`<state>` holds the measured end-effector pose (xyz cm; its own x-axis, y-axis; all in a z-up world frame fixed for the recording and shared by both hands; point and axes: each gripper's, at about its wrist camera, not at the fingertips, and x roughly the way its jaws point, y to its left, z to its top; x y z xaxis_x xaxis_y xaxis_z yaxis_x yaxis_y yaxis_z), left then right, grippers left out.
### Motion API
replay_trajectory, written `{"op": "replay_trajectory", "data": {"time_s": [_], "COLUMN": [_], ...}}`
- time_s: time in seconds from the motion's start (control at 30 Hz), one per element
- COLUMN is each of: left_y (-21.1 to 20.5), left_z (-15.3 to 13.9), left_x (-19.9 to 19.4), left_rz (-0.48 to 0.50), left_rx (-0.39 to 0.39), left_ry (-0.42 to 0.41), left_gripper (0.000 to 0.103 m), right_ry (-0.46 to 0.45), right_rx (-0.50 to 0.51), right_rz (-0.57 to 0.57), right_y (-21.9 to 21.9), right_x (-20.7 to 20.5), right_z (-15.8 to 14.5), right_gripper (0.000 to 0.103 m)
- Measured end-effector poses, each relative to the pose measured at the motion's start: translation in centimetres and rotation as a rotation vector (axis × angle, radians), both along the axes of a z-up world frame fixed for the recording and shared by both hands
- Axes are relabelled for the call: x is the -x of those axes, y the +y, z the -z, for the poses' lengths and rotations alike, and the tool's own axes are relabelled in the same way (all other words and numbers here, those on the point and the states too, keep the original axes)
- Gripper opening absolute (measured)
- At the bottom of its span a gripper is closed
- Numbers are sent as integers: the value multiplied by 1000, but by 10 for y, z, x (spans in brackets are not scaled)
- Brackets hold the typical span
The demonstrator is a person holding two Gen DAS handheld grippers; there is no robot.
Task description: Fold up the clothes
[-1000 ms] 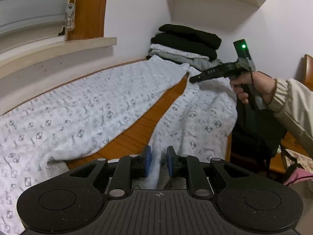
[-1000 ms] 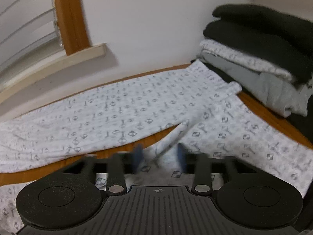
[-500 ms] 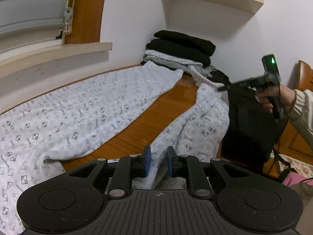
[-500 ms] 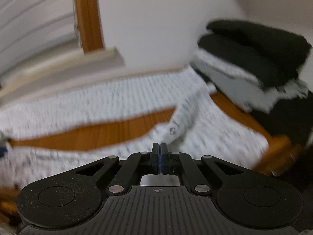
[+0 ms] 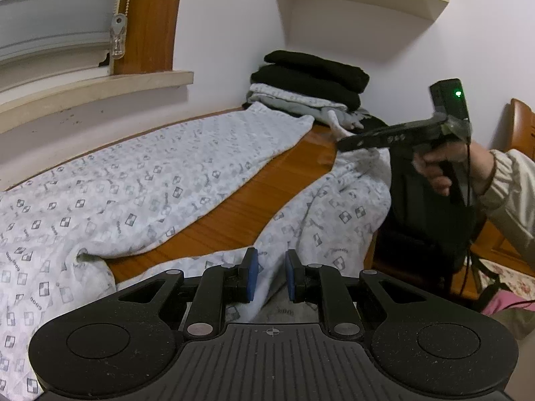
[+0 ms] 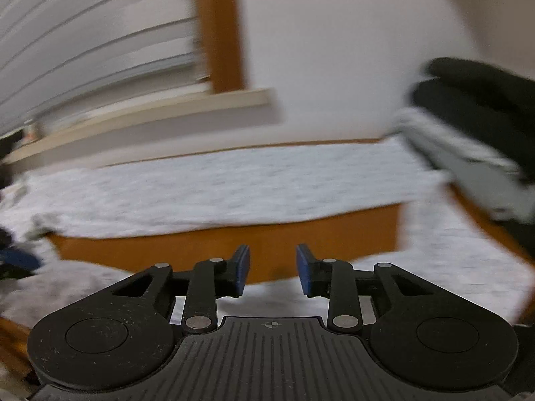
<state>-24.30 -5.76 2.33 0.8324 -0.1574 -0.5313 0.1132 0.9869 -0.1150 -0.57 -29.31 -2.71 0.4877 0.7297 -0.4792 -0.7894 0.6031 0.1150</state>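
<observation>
- Lying spread across the wooden table is a pair of white patterned trousers, one leg along the wall side, the other draped over the near right edge.
- The left gripper sits low at the near edge with its blue pads a narrow gap apart; a fold of the trousers runs up between them, pinched in that gap.
- A stack of folded clothes, black on top of grey and white, stands at the far end of the table.
- The right gripper, held in a hand at the right, has just been opening; its pads stand clearly apart with nothing between them, above the trouser leg and bare wood.
- The right wrist view is motion-blurred.
</observation>
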Motion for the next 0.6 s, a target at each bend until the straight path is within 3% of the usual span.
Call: {"op": "replay_trajectory", "data": {"time_s": [0.33, 0.53, 0.6], "left_y": [-6, 8, 19], "left_z": [5, -10, -17], "left_x": [12, 16, 15], "left_rz": [-22, -44, -59], "left_rx": [9, -2, -16], "left_ry": [-16, -27, -29], "left_gripper": [18, 18, 23], "right_ry": [40, 12, 7], "right_rx": [14, 71, 76], "right_rz": [-284, -418, -431], "right_y": [93, 112, 108], "right_x": [46, 83, 88], "right_z": [-7, -8, -7], "right_gripper": [33, 33, 33]}}
